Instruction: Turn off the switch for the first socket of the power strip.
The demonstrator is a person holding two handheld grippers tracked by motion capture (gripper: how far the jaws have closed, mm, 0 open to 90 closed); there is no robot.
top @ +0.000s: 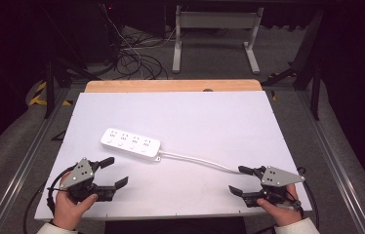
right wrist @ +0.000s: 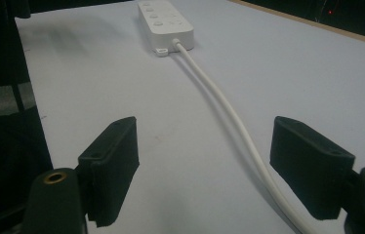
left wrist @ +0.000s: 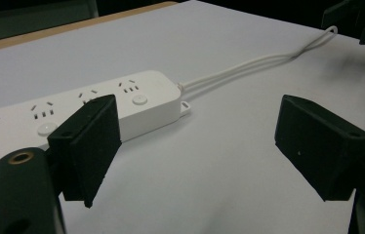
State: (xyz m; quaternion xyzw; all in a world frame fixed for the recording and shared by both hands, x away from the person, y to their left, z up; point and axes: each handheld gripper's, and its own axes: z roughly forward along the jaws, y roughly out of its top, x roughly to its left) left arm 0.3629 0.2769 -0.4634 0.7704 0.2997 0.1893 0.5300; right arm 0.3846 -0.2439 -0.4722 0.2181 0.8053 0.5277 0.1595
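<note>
White counter [top: 268,122] spreads bare ahead of you; both tools sit near its front edge with jaws wide and holding nothing. Your right tool [top: 241,180] straddles the cord [right wrist: 229,117], which runs away toward the power strip [top: 131,143]. Your left tool [top: 114,171] is nearer the strip, whose long axis lies crosswise just beyond it, with open room all round

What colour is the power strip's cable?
White, like the power strip itself. The cable shows best in the right gripper view, running between the open jaws.
</note>
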